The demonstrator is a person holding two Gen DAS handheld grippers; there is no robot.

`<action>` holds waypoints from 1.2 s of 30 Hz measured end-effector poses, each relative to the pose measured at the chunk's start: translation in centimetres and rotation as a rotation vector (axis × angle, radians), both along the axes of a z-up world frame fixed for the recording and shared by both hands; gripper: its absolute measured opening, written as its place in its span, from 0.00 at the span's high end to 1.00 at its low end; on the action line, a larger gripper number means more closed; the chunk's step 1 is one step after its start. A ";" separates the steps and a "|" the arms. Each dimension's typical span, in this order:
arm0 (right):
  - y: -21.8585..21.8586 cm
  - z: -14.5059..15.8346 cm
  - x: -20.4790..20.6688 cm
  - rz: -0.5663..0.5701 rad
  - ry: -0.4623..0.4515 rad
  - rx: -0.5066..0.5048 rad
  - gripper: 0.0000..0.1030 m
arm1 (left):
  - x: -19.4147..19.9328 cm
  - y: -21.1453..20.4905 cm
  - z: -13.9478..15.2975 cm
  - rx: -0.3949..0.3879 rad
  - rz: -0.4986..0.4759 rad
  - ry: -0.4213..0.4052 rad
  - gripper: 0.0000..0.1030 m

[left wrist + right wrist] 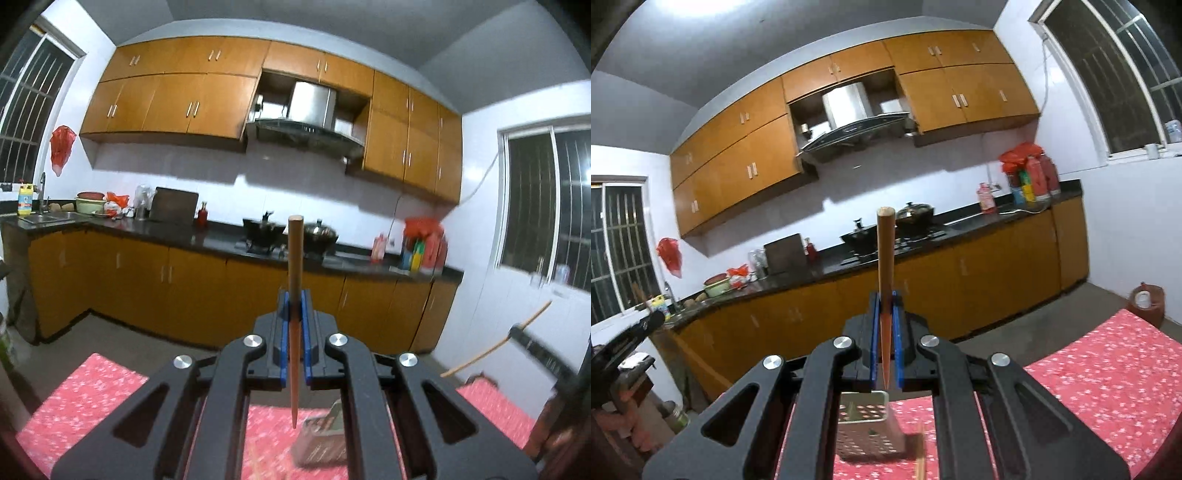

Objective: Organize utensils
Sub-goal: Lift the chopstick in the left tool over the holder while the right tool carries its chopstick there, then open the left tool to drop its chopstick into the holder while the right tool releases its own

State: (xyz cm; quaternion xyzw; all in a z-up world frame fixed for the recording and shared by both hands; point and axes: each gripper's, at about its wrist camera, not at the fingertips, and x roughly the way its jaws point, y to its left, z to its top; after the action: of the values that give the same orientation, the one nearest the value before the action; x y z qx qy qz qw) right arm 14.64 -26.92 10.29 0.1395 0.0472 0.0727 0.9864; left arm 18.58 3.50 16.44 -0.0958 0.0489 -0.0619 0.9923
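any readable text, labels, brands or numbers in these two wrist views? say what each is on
None can be read.
Yellow bottle by the sink: blue label, print too blurred.
Bottles and packets at the counter's end: coloured labels, too small.
Pink bottle beside them: label blurred.
Range hood: no legible mark.
Left gripper, right gripper, their chopsticks, utensil holder: no markings visible.

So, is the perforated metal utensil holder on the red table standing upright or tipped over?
Upright. In the right wrist view the perforated metal utensil holder stands on the red floral tablecloth with its open mouth facing up.
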 end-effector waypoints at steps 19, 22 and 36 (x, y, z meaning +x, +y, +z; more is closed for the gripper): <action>3.0 -5.4 5.2 0.086 0.216 -0.061 0.90 | 7.7 -4.9 -8.3 -0.005 -0.074 0.208 0.87; 3.1 -5.4 4.7 0.078 0.208 -0.059 0.60 | 7.5 -4.5 -8.8 -0.005 -0.072 0.217 0.73; -1.5 -8.5 0.9 -0.073 0.263 -0.067 0.56 | 0.7 1.3 -9.2 -0.056 -0.004 0.216 0.55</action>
State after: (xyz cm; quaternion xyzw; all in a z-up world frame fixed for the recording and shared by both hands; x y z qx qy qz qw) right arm 15.49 -28.44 1.74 0.1163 0.1731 0.0162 0.9779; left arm 19.26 4.80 7.20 -0.1295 0.1540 -0.0545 0.9780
